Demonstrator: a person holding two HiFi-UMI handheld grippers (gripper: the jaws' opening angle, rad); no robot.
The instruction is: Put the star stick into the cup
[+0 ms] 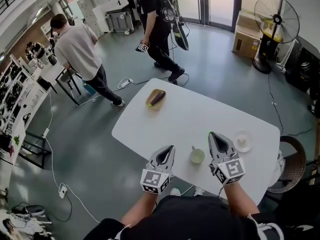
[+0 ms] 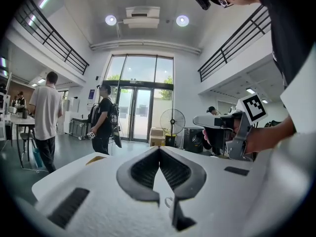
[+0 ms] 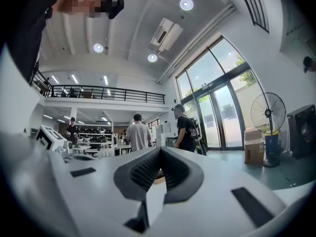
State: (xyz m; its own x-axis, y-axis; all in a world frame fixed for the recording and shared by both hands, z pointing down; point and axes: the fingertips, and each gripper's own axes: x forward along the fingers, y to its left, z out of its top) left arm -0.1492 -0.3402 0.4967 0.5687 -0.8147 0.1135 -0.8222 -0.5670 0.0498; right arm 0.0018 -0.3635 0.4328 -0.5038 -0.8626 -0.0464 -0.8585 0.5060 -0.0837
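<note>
Star stick: can't positively ID it. Best candidate is a thin pale bit (image 1: 193, 148) standing at the far-left rim of the green cup (image 1: 197, 156), though it could be the cup's handle. The cup sits on the desk (image 1: 175, 119) between the two tongs, nearer the right one and touching neither. Right tongs (image 1: 211, 133) are clenched on nothing, and left tongs (image 1: 172, 147) are likewise clenched and empty. Second candidate is a small pale lump on the white saucer (image 1: 248, 147), just right of the right tongs.

If the stick isn't in yet, I'd open the right tongs before approach, pinch mid-shaft, hold it vertical over the cup mouth, lower it, then release.

Orientation: if the rim bit is the stick, its long axis is near upright. Can't tell which end the star is on.
</note>
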